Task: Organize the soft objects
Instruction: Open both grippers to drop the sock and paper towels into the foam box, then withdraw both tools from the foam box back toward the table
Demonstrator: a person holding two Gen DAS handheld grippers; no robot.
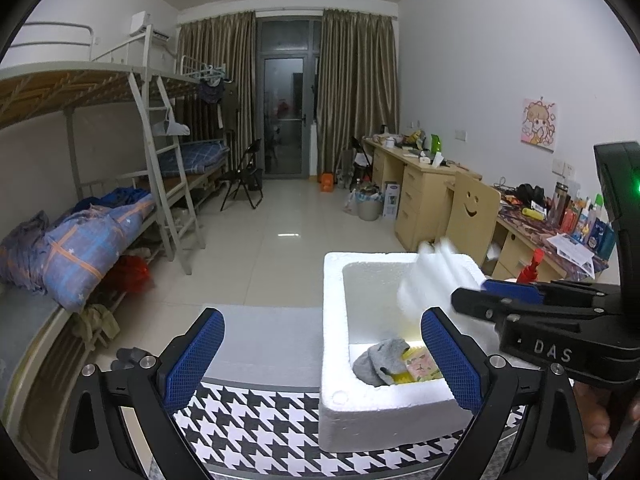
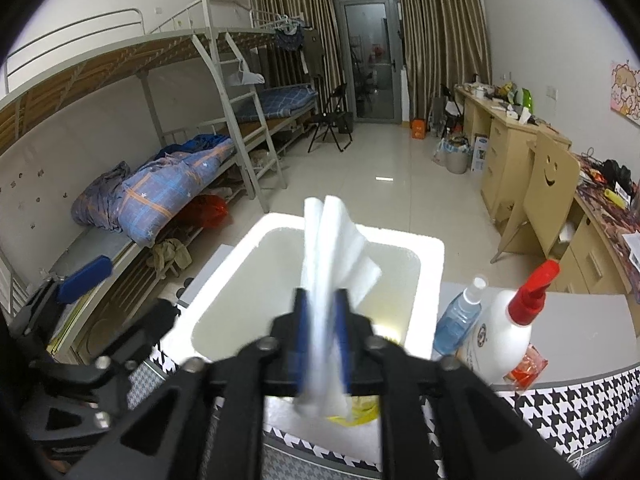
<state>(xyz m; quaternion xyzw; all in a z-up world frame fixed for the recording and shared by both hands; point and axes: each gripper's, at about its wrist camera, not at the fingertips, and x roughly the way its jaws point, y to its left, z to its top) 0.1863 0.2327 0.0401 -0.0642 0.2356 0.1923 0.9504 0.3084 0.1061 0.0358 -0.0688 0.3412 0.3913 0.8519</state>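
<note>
In the left wrist view, the left gripper [image 1: 324, 356] hangs with its blue-padded jaws spread wide and nothing between them, over the black-and-white houndstooth cloth [image 1: 256, 420] that covers the table. A white rectangular styrofoam box [image 1: 334, 320] sits on that cloth towards its right side, and the gripper's right finger overlaps the box's near right corner. Inside the box, against its near wall, lie a crumpled grey sock [image 1: 380, 360] and, touching it on the right, a yellow and pink printed packet [image 1: 420, 368]. The right gripper [image 1: 468, 294] reaches in from the right edge above the box's right rim, pinching a blurred white folded cloth [image 1: 432, 280] that hangs over the box's open cavity. In the right wrist view, the right gripper [image 2: 322, 320] has its jaws drawn narrow, clamped on the white folded cloth [image 2: 332, 248], which stands up from the pads above the styrofoam box [image 2: 248, 264]. Something yellow shows in the box below the cloth. Just beside the box's right wall stand a clear blue spray bottle [image 2: 456, 320] and a white bottle with a red trigger nozzle [image 2: 504, 332], close together near the table's right edge. The left gripper [image 2: 86, 276] shows at the left edge, with one blue pad visible.
</note>
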